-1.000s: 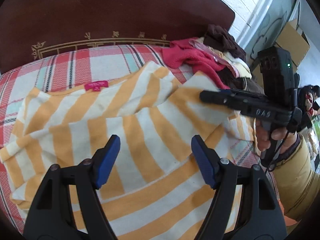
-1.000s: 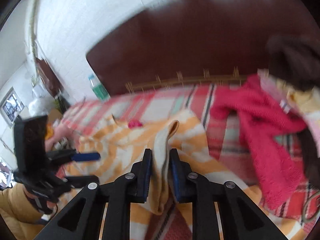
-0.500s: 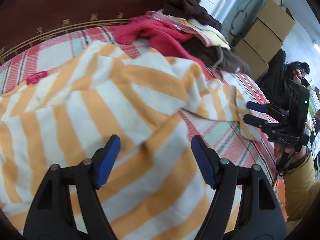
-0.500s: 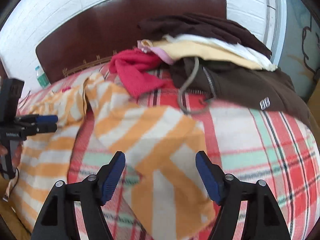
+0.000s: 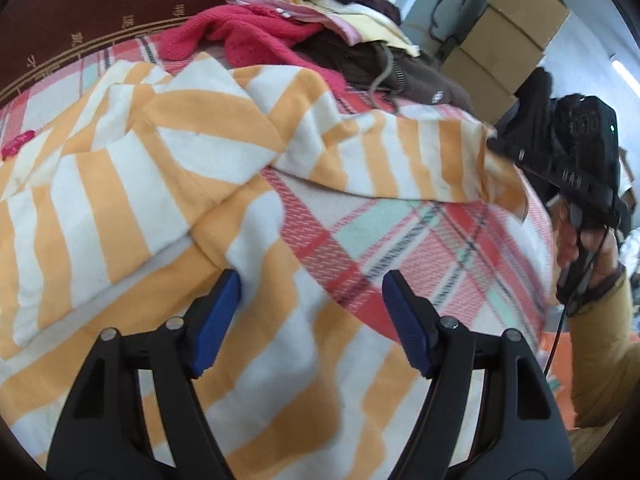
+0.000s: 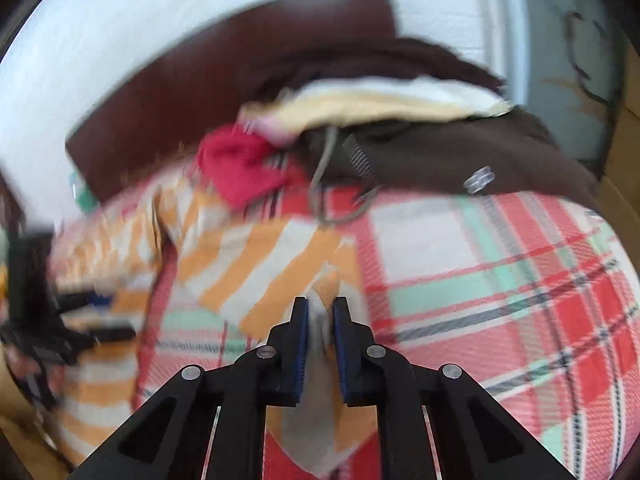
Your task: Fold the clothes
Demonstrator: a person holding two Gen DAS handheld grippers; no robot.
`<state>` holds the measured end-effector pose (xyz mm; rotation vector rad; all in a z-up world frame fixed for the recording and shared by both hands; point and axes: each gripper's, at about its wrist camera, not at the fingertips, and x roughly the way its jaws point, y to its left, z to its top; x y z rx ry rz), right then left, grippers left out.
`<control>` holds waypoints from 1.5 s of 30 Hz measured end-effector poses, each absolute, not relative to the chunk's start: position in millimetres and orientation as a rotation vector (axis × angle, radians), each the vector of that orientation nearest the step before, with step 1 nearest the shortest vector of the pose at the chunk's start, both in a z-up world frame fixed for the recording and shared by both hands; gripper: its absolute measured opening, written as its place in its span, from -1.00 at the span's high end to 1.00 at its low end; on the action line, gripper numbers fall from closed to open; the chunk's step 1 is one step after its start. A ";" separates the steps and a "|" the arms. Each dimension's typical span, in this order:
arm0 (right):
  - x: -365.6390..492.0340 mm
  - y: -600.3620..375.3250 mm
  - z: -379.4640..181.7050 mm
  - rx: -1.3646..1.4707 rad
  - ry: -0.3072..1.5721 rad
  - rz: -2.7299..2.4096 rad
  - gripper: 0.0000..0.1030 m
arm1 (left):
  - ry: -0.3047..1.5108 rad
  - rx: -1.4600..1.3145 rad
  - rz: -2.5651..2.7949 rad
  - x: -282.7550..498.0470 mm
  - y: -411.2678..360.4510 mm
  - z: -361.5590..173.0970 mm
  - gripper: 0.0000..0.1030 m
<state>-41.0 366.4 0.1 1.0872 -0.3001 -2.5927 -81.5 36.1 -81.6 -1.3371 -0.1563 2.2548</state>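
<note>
An orange-and-white striped garment (image 5: 180,152) lies spread on the plaid bedspread (image 5: 420,240). Its sleeve (image 5: 400,152) stretches out to the right. My left gripper (image 5: 312,308) hovers open just above the garment's lower part, with nothing between its pads. My right gripper (image 6: 320,312) is closing, and its blue pads pinch the sleeve's end (image 6: 322,300). In the left wrist view the right gripper's fingertips are hidden behind that sleeve end, with a hand (image 5: 592,248) on its handle. The right wrist view is blurred.
A pile of clothes sits at the head of the bed: a red garment (image 5: 256,36), a brown jacket (image 5: 400,76) and pale pieces. The dark wooden headboard (image 5: 80,8) stands behind. Cardboard boxes (image 5: 512,32) are stacked beyond the bed's right edge.
My right gripper let go of a fold, swung right, stood open over the sleeve end, and now pinches it. The sleeve is drawn out rightward. My left gripper shifted right along the garment, still open.
</note>
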 end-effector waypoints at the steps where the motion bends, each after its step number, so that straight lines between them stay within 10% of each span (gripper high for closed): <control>1: -36.8 381.6 12.2 1.030 -0.377 -2.600 0.78 | -0.179 -1.328 2.230 -78.8 37.6 -80.2 -0.45; 23: -75.9 373.0 79.3 0.839 -0.861 -2.211 0.75 | -0.417 -1.210 2.294 -82.6 -26.7 -41.4 -0.45; 34: -100.1 160.6 130.4 0.784 -0.502 -1.865 0.74 | -0.657 -1.035 2.327 -38.3 -109.9 -17.3 -0.45; 45: -111.4 -18.4 18.3 1.183 -0.209 -1.674 0.55 | -0.685 -1.067 2.484 -3.6 -183.4 -24.8 -0.47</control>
